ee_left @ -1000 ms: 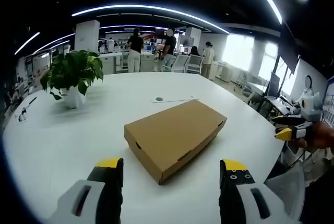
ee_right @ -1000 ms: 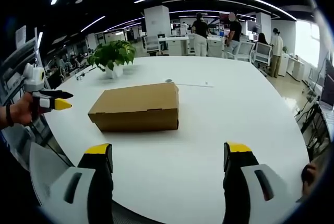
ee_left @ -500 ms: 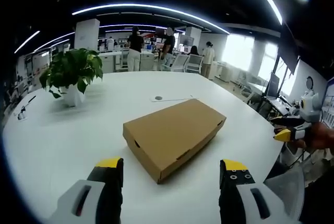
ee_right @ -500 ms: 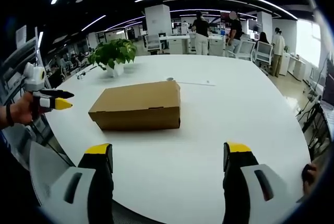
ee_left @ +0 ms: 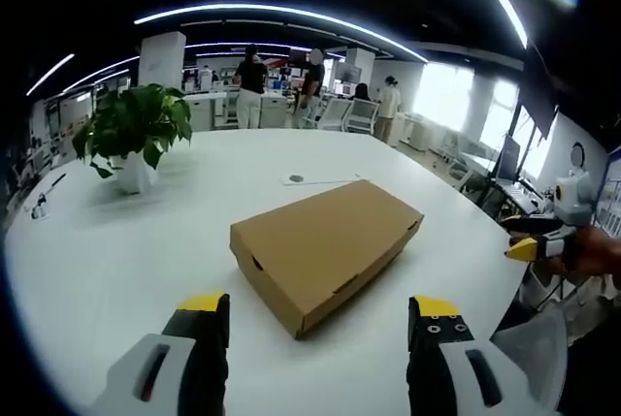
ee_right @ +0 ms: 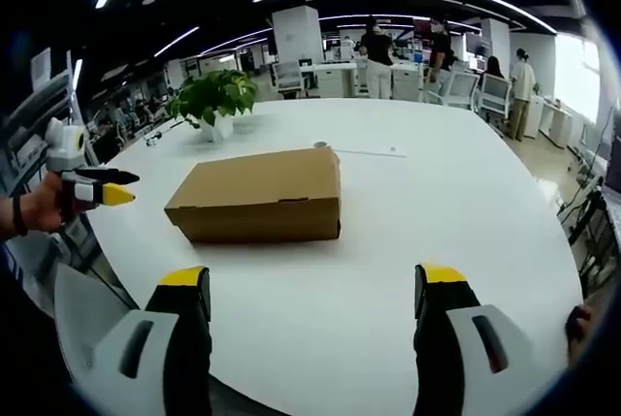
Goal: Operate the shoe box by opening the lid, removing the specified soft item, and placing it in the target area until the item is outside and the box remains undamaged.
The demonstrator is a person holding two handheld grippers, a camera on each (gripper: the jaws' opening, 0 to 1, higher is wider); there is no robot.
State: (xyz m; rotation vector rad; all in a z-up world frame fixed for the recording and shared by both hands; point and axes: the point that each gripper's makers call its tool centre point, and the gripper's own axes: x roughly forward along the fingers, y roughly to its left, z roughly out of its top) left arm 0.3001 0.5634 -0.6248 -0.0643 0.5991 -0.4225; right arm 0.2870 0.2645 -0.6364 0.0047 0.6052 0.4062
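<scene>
little differs from half a second ago: in the left gripper view the shoe box (ee_left: 325, 251) sits a touch higher and to the right, and in the right gripper view it has drifted slightly right, shifts that go with the cameras moving, not the box. its lid is shut as before, and both claws hang above the surface (ee_left: 116, 241) with nothing in them, as they did then.

the left claw (ee_left: 318, 311) has its jaws wide apart, empty; the box lies ahead of it, just beyond the tips and between the two jaw lines, one corner turned toward the claw. the right claw (ee_right: 312, 282) is likewise spread and empty, with the box ahead and somewhat left of its middle, long side facing it, clearly apart from the tips. each claw also appears at the edge of the other's view, held in a hand: the right one at the far right, the left one at the far left.

the box is plain brown cardboard, flat and oblong, matte, with sharp edges and small tab slots along the front of the lid. the surface is a smooth white rounded top. the jaws are black with yellow tips on pale grey housings. a leafy green plant (ee_left: 136, 130) in a white pot stands well beyond the box, to the left.
</scene>
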